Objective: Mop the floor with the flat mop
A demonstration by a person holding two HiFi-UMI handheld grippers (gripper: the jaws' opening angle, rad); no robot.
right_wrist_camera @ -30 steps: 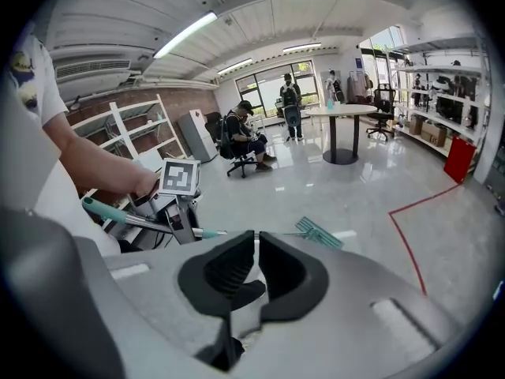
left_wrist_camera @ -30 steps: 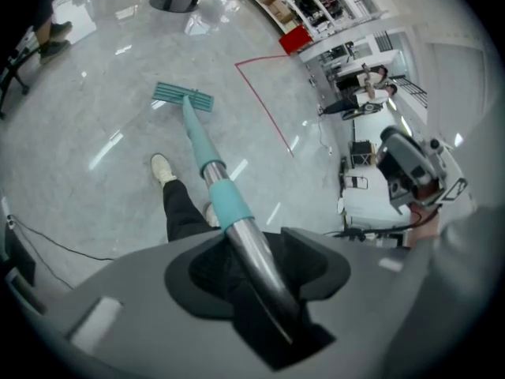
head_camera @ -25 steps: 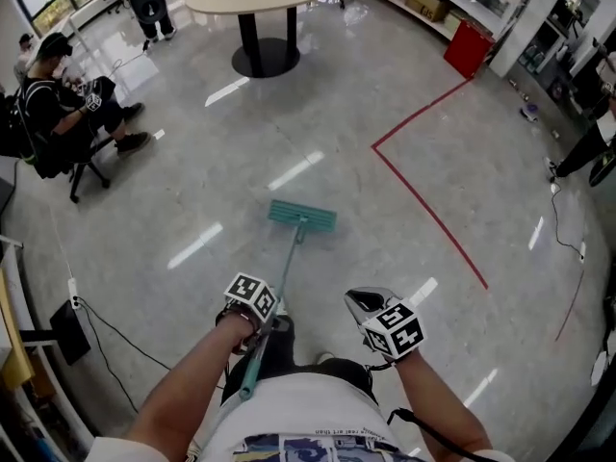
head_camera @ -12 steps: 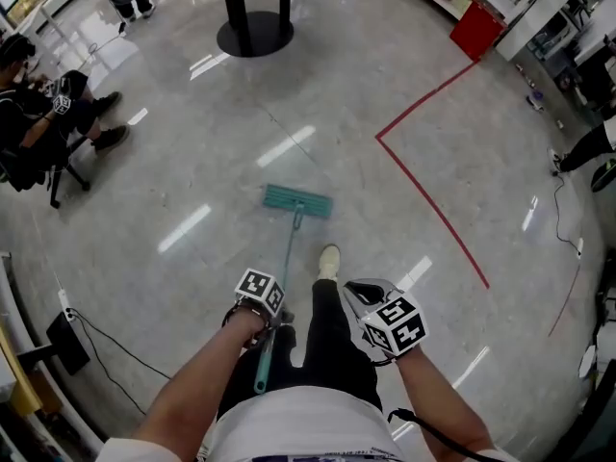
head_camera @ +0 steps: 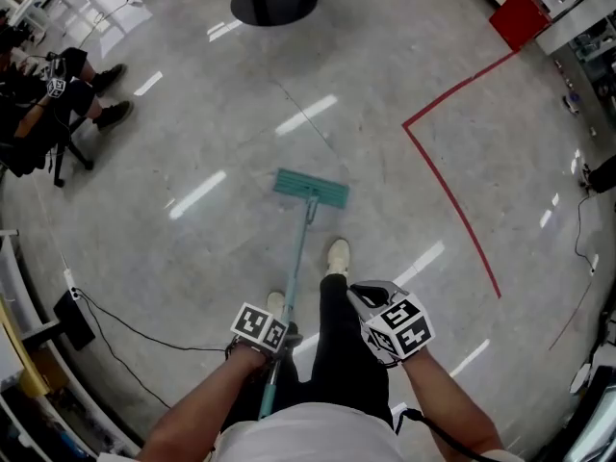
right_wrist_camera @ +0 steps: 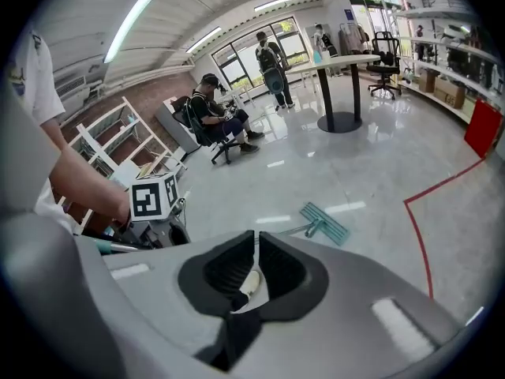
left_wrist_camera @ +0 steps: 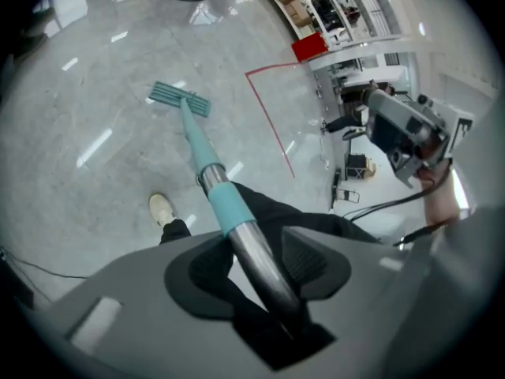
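Mopping looks under way: my left tool grips the flat mop by its handle, head on the floor ahead; right tool closed, empty. Wiped area I cannot tell.

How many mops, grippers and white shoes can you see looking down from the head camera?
1 flat mop
2 grippers: left gripper, right gripper
2 white shoes: front shoe, back shoe
Total: 5
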